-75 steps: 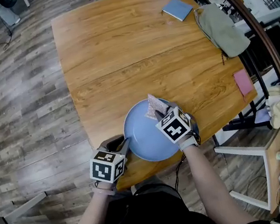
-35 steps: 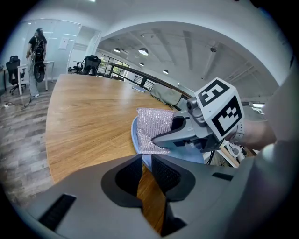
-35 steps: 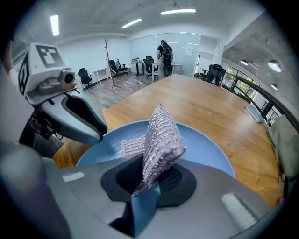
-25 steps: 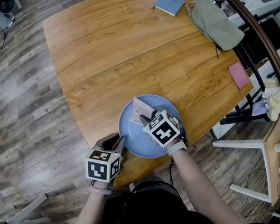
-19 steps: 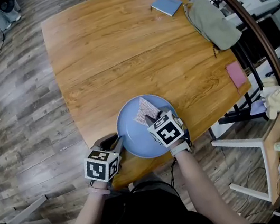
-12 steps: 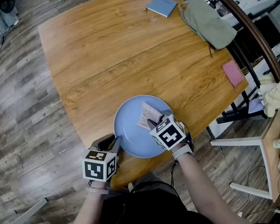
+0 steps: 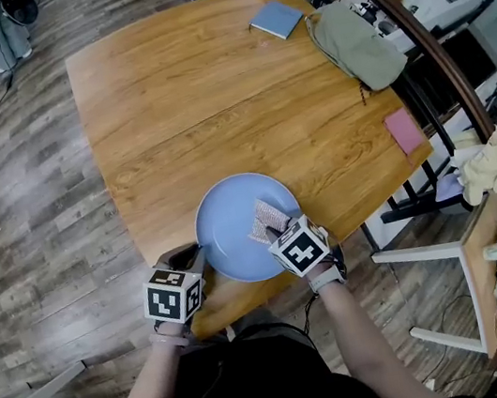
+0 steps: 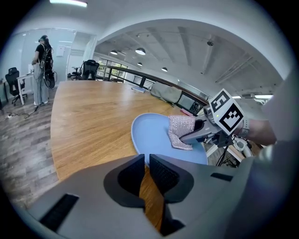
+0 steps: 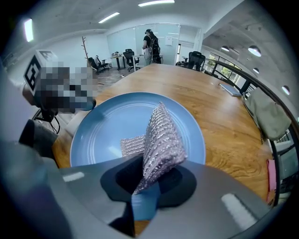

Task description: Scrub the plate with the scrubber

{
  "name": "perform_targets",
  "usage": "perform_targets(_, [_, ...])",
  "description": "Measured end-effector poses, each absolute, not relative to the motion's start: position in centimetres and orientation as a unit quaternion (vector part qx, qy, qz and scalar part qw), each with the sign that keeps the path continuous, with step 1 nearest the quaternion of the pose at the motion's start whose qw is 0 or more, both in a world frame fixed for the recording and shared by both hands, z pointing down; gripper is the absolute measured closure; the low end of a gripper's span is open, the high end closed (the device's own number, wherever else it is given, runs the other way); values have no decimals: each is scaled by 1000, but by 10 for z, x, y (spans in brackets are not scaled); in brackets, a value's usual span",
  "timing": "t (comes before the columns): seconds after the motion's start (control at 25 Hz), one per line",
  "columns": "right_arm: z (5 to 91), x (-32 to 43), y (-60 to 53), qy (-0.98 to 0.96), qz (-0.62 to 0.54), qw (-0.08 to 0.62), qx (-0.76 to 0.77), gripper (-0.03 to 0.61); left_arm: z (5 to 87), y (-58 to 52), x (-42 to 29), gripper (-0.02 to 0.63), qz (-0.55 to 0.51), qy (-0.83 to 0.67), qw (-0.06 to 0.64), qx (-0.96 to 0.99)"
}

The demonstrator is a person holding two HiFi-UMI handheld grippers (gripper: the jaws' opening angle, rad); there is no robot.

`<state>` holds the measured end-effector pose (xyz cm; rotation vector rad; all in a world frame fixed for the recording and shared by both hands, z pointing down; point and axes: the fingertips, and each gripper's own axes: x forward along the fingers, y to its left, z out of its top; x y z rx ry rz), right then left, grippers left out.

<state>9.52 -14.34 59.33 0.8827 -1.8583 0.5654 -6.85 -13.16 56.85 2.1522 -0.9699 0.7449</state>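
A round light-blue plate (image 7: 229,221) lies on the wooden table (image 7: 213,104) close to its near edge. A silvery mesh scrubber (image 7: 265,222) stands folded on the plate's near right part, and my right gripper (image 7: 278,232) is shut on its lower end. In the right gripper view the scrubber (image 9: 161,142) rises from between the jaws over the plate (image 9: 107,126). My left gripper (image 7: 198,257) is at the plate's left rim. In the left gripper view its jaws (image 8: 145,162) are closed to a thin gap on that rim (image 8: 140,149).
A blue notebook (image 7: 275,19), an olive bag (image 7: 353,44) and a pink pad (image 7: 404,130) lie along the table's far and right sides. A white stool frame (image 7: 422,263) stands off the right corner. The table's front edge runs just under both grippers.
Over the last second my right gripper has dragged the scrubber from the plate's far rim back toward its near right part. The left gripper has stayed at the left rim.
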Motion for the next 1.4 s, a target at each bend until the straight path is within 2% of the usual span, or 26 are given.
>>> perform_targets(0.28, [576,104,-131,-760,228,499,348,505,561,-135,-84,591,280,-395,319,815])
perform_targets(0.36, [568,110,-134,-770,219,479,360,505,557,-140,-91,617,276,-406,316,812])
perform_targets(0.72, [539,130,-145,-797,233,367,420,505,536,-164,-100,617,257,-430,288,816])
perform_targets(1.08, [484,136,-170,-830,186,240,468,505,490,-196,-96,617,201,-450,212,844])
perform_targets(1.4, [439,136,-186,-842,124,178,493,505,444,-210,-96,617,126,-479,159,854])
